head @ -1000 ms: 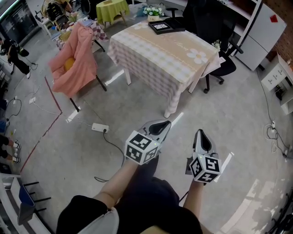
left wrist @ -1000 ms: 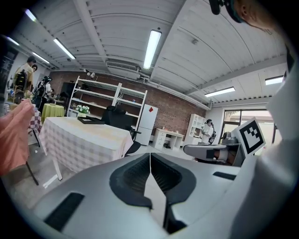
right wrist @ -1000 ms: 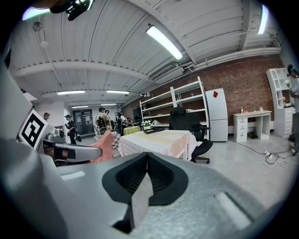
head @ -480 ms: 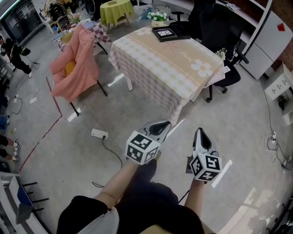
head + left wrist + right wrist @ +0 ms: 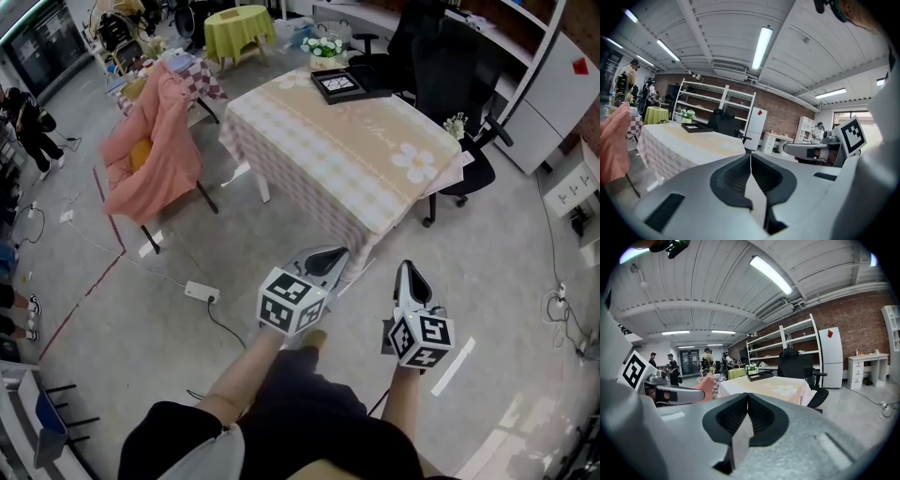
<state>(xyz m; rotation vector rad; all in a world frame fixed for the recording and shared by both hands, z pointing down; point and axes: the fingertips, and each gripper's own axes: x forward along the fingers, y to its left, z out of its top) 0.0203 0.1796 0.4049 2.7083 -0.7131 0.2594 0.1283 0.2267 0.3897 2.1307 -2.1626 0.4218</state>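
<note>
Tablecloth draping over counter, lying well ahead | likely handling soft, light, sliding easily; near hanging corner seeming the best hold | left hand-held gripper and right hand-held gripper hovering clenched, grasping nothing

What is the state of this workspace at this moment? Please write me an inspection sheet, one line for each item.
Surface: table with checked cloth, carrying a black tray and a flower pot.
Job's things: nothing held; the table is nearest to both grippers.
Clutter: pink cloth draped over a chair.
Grippers: left gripper and right gripper, fingers closed together, empty.
Cables: power strip with its cable on the floor.
Surroundings: black office chair, yellow-green table.
</note>
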